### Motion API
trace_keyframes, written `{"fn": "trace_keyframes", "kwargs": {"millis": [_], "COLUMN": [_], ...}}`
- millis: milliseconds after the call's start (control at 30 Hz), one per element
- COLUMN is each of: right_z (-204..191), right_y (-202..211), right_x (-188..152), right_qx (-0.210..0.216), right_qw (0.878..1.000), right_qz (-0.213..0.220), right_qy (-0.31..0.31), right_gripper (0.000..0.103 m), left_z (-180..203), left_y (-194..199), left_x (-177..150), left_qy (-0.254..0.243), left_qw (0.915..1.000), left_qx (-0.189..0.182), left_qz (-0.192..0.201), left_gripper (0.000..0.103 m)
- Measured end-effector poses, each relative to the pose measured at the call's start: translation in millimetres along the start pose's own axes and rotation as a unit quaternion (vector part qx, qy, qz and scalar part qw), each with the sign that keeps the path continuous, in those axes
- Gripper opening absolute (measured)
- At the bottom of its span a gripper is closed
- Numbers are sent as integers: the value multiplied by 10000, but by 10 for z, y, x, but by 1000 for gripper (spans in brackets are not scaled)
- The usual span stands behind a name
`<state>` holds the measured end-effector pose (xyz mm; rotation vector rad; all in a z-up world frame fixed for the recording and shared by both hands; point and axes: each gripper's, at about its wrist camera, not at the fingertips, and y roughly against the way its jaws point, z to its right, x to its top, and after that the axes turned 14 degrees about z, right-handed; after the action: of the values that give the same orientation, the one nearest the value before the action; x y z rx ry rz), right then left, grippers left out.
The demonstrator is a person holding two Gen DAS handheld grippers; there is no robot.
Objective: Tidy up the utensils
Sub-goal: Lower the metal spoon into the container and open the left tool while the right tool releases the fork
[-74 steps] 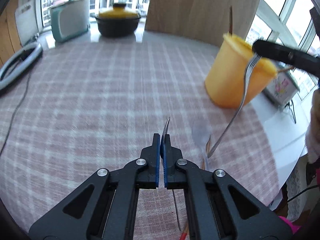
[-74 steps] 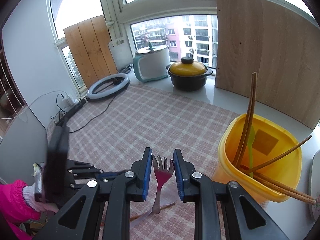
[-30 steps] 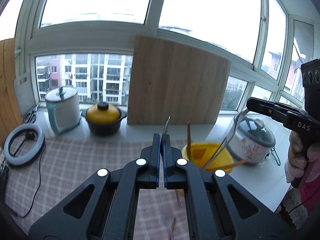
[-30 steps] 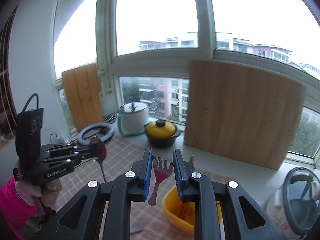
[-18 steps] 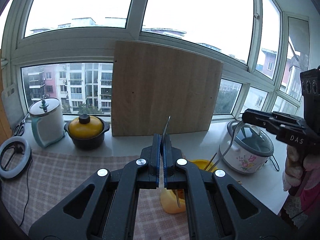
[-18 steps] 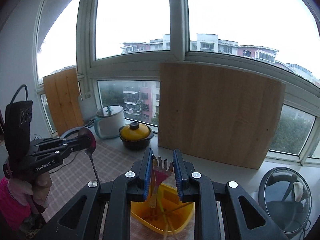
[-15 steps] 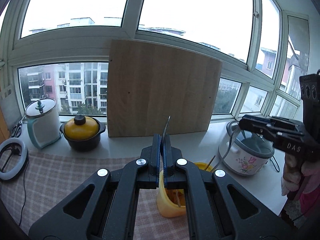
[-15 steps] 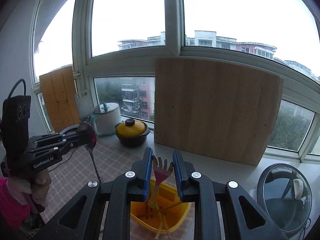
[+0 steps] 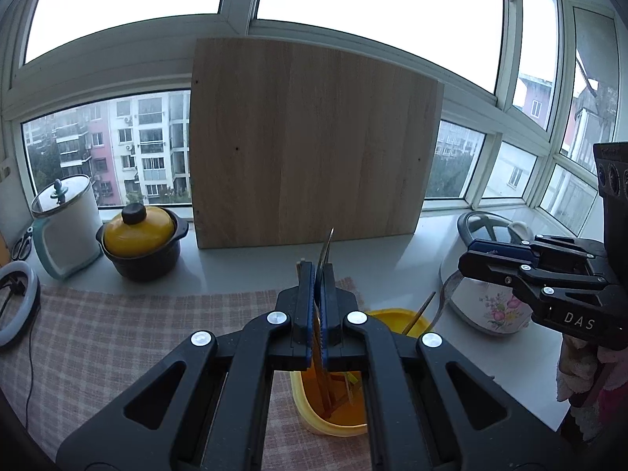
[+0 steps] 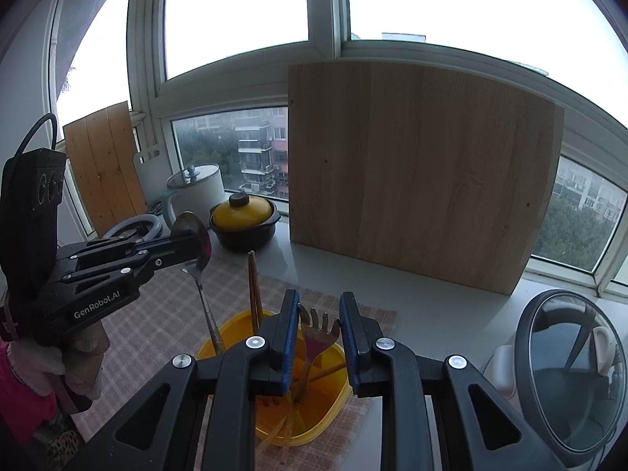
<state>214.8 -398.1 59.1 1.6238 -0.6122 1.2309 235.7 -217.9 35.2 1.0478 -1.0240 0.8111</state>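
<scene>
Left tongs (image 10: pixel 194 245) marked "GenRobot.AI" clamp spoon (image 10: pixel 196 251), right tongs (image 10: pixel 316 327) grip fork (image 10: pixel 314 337)

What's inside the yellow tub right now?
The yellow tub holds wooden chopsticks and something green. The spoon handle dips in. The grippers cover its bottom.

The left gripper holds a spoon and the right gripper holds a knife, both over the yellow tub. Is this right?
Not quite: the right gripper holds a fork, not a knife, as the right wrist view shows. The left gripper does hold a spoon, both over the yellow tub.
</scene>
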Motion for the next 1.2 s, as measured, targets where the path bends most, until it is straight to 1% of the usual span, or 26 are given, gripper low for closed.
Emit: {"fn": "trace_keyframes", "kwargs": {"millis": [267, 467, 700, 867, 1000, 1067, 1100, 1133, 1167, 1200], "right_z": [62, 41, 90, 103, 111, 103, 99, 98, 95, 93], "right_y": [-155, -224, -296, -306, -286, -261, -248, -236, -218, -202], "right_x": [-95, -142, -223, -264, -235, -218, -210, -205, -198, -199], "right_qx": [142, 154, 145, 146, 159, 110, 95, 79, 49, 23], "right_qw": [9996, 9993, 9977, 9970, 9971, 9976, 9977, 9978, 9979, 9980], "right_qz": [-194, -328, -577, -645, -584, -539, -516, -500, -482, -469], "right_qy": [-126, -120, -318, -392, -469, -426, -420, -424, -430, -431], "right_gripper": [20, 20, 20, 20, 21, 26, 28, 30, 31, 38], "left_z": [33, 23, -6, 0, -11, -23, -33, -46, -55, -63], "left_y": [-66, -79, -89, -80, -76, -65, -55, -35, -12, 8], "left_x": [-167, -242, -307, -325, -334, -336, -335, -328, -323, -317], "left_qy": [-23, 6, 131, 119, 141, 176, 202, 234, 242, 239], "left_qw": [9998, 9995, 9989, 9987, 9983, 9982, 9980, 9980, 9982, 9983], "left_qx": [68, 100, 91, 50, -6, -20, -31, -51, -54, -48], "left_qz": [-176, -293, -449, -496, -557, -579, -591, -580, -551, -530], "left_gripper": [0, 0, 0, 0, 0, 5, 15, 27, 32, 36]}}
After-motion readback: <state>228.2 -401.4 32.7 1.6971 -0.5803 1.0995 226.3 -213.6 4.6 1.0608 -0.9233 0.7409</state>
